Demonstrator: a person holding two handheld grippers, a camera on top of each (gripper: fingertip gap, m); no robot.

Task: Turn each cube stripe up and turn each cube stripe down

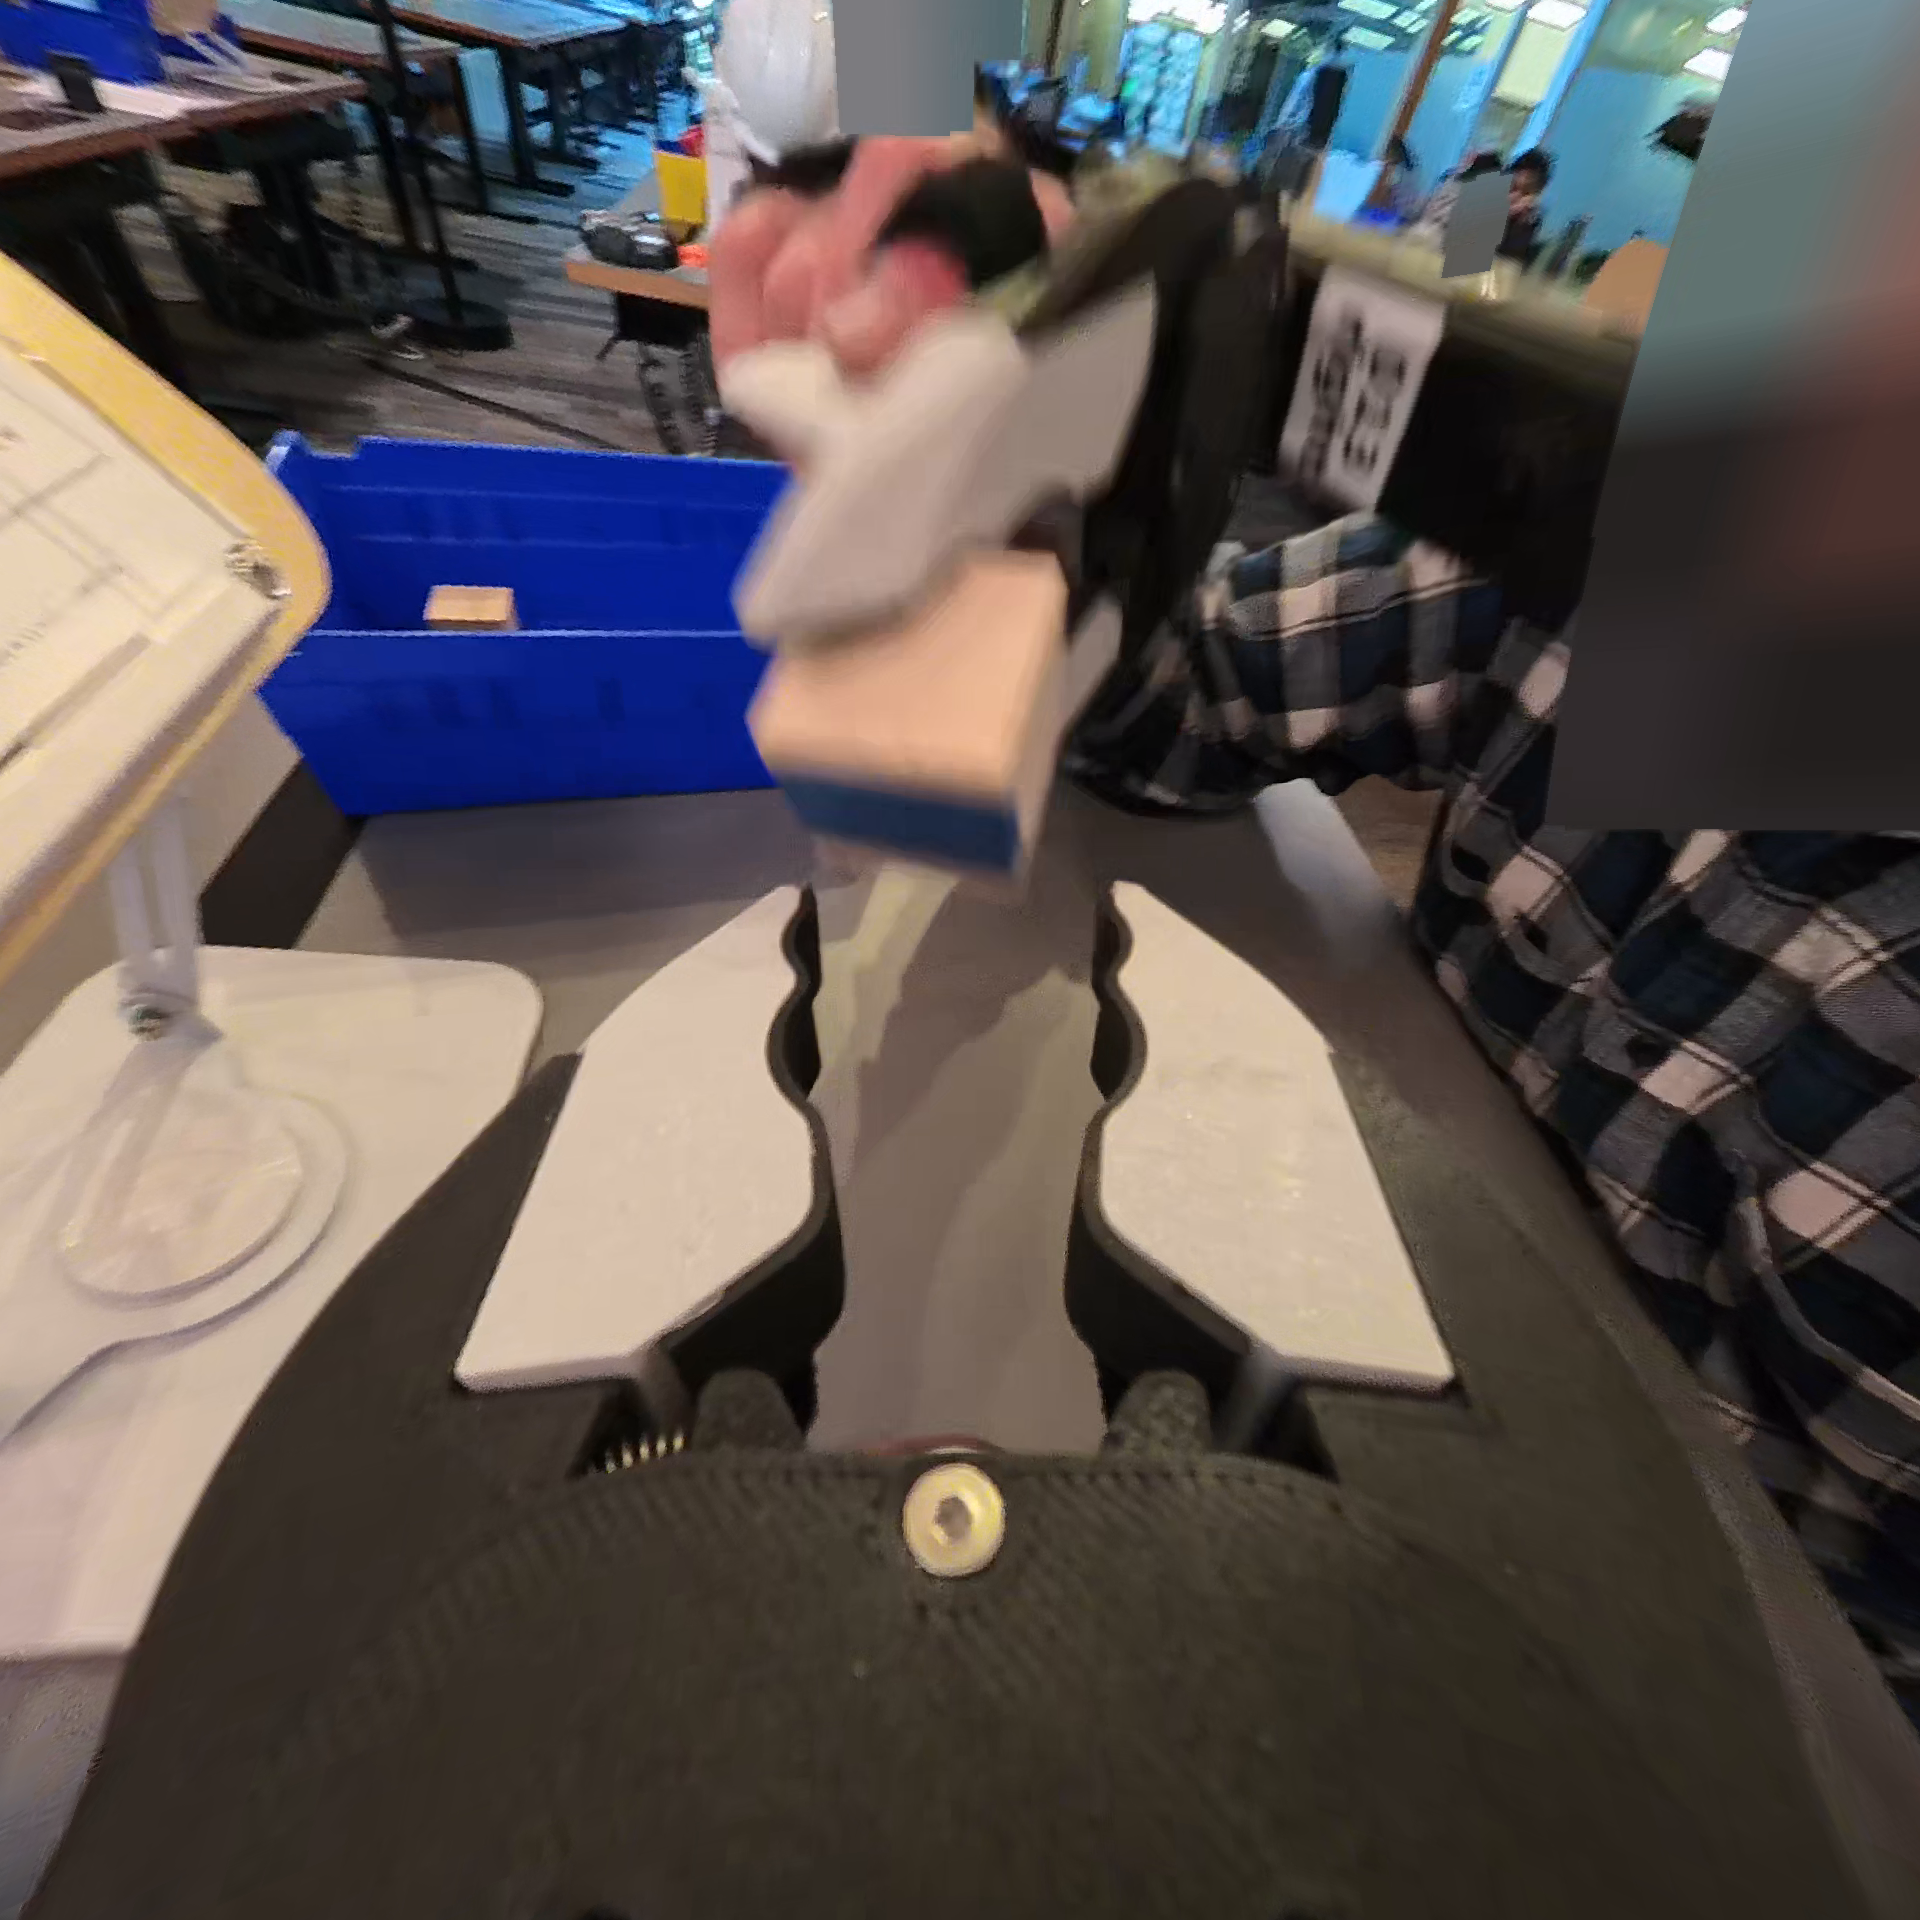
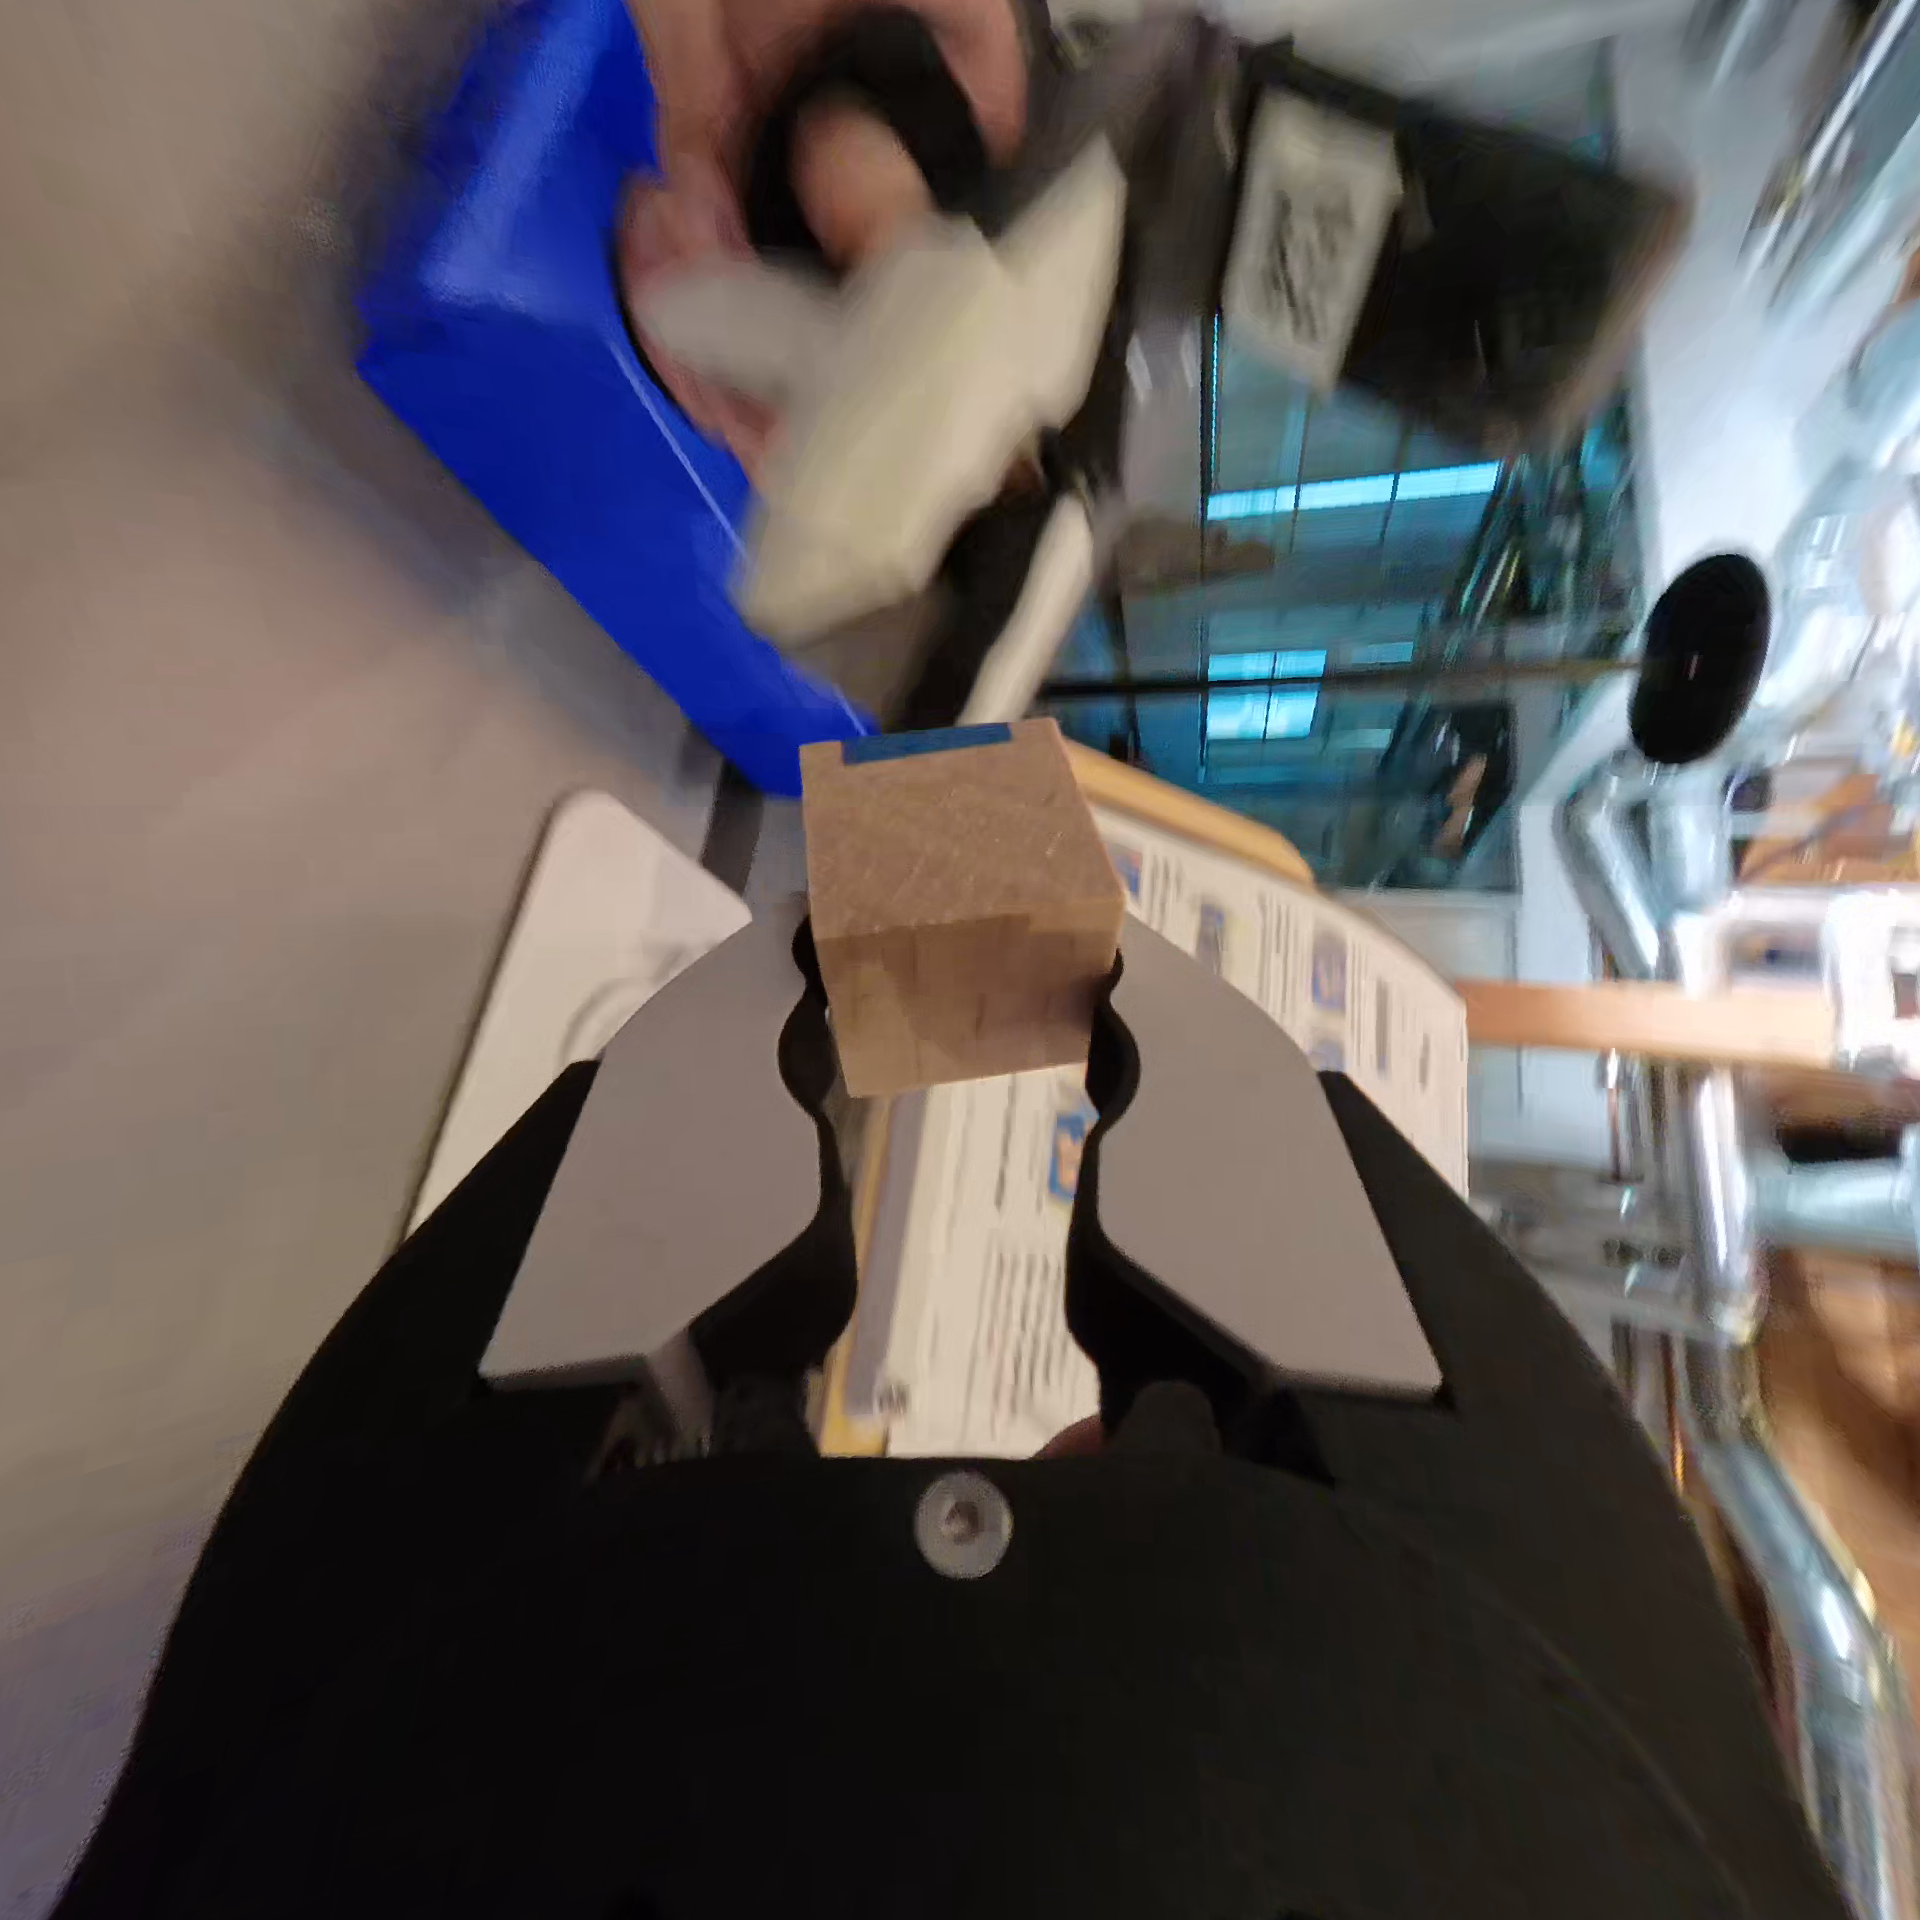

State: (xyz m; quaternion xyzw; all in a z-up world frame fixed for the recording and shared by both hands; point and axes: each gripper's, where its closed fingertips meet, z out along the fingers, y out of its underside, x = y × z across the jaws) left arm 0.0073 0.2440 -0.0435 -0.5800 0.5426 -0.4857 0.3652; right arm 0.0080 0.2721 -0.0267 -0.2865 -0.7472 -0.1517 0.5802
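A grey table (image 1: 582,873) in an open workroom with desks behind carries the scene, its near surface bare ahead of the left gripper. The wooden cube (image 2: 956,914) sits in the air, clamped between the fingertips of the right gripper (image 2: 961,987), both pads pressed against its side faces; its blue stripe (image 2: 925,746) lies along the far edge at 12 o'clock in the right wrist view (in the left wrist view the same stripe (image 1: 899,821) faces down and toward the camera).

The left gripper (image 1: 954,935) holds nothing, its jaws standing apart over bare tabletop, the cube hanging just beyond and above its tips at 12 o'clock.

A blue bin (image 1: 520,644) stands at 10 o'clock near the table's far edge, a second cube (image 1: 470,608) inside. At 9 o'clock a tilted sign board (image 1: 135,582) on a clear stand crowds the left side. A plaid sleeve (image 1: 1662,1039) borders the table's right edge at 3 o'clock.
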